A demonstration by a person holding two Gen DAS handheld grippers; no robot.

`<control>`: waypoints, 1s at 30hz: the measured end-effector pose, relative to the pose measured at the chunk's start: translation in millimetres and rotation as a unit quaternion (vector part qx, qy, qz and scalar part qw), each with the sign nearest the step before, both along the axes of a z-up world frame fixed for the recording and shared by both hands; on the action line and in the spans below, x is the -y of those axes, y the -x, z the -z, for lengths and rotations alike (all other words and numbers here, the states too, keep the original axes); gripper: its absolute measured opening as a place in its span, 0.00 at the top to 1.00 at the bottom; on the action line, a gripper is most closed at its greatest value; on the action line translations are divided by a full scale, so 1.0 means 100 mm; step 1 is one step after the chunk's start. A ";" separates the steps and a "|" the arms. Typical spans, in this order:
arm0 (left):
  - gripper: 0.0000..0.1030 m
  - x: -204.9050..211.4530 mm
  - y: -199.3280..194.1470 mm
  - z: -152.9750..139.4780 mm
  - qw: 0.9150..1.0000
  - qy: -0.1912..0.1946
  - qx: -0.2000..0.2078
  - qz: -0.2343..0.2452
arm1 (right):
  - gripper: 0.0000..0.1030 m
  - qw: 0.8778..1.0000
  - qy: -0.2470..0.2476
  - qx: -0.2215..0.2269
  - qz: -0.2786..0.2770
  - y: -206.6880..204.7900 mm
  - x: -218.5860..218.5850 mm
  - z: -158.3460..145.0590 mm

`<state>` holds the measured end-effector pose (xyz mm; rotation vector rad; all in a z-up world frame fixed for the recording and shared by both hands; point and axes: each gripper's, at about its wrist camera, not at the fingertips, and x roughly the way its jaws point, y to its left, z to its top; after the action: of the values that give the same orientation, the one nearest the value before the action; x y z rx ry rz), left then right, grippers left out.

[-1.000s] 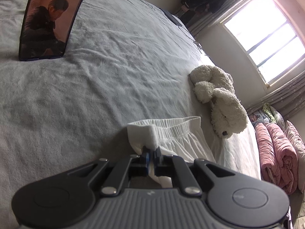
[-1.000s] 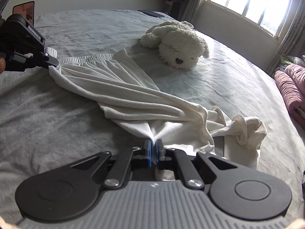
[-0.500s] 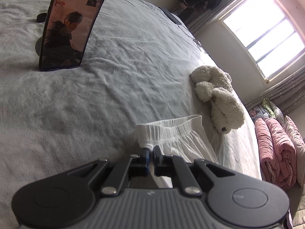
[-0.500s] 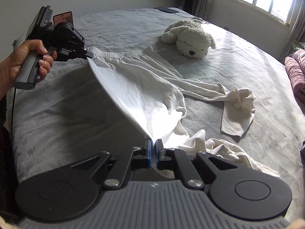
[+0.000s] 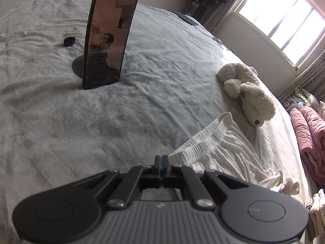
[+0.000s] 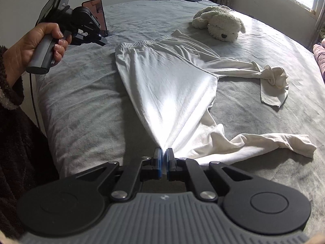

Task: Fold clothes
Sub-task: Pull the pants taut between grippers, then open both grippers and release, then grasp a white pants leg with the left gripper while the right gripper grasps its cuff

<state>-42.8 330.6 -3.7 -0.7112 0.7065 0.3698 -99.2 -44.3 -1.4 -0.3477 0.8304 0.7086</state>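
One pair of white trousers (image 6: 168, 85) lies spread on the grey bedcover (image 6: 85, 93), its gathered elastic waistband (image 6: 146, 41) toward the far side and its cloth creased in long soft ridges. The upper part is pulled flat and narrows to a point where the right gripper (image 6: 164, 154) pinches it, blue pads pressed tight on a small bunch of fabric. Two legs trail off to the right: the far one runs thin and ends in a twisted knot with a loose flap, the near one lies crumpled and rope-like with a bunched end. Both legs rest on the bedcover, well apart from each other.

The left gripper (image 6: 101, 39), held in a hand (image 6: 40, 42) with a dark fluffy sleeve, hovers just beside the waistband's left corner and clear of it. In its own view its jaws are pressed together with nothing between them, and the waistband (image 5: 205, 140) lies just to the right of the tips.

One white plush dog (image 6: 221, 23) lies beyond the waistband, near but not touching it. One phone (image 5: 109, 40) stands upright on a round stand, with one small dark ring (image 5: 69, 41) beside it. Pink folded quilts (image 5: 310, 138) sit off the bed's right edge; their count is unclear.
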 end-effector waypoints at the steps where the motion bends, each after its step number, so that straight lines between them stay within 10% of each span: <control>1: 1.00 -0.01 0.01 0.00 1.000 -0.004 -0.003 -0.001 | 0.95 1.000 -0.003 -0.004 0.003 -0.01 0.00 0.03; 7: 0.79 0.12 -0.10 0.08 0.999 0.029 -0.012 0.045 | 0.85 0.999 -0.025 -0.028 0.024 -0.06 0.08 0.04; 11: 0.69 0.19 -0.20 0.20 0.998 0.039 -0.029 0.044 | 0.60 0.998 -0.040 -0.009 0.052 -0.10 0.28 -0.02; 21: 0.57 0.63 -0.26 -0.09 0.995 -0.055 -0.001 0.082 | 0.60 0.969 -0.065 -0.009 0.238 -0.79 1.25 0.02; 25: 0.39 1.13 -0.38 -0.26 0.980 -0.082 0.028 0.182 | 0.60 0.953 -0.076 -0.025 0.293 -1.07 1.54 0.08; 30: 0.41 1.88 -0.51 -0.25 0.944 -0.102 0.046 0.310 | 0.60 0.933 -0.116 -0.018 0.341 -1.26 1.86 0.17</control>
<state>8.1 142.1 21.8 -0.2803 0.7511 -0.1682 27.1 -230.1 -17.9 0.1727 0.8229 0.1544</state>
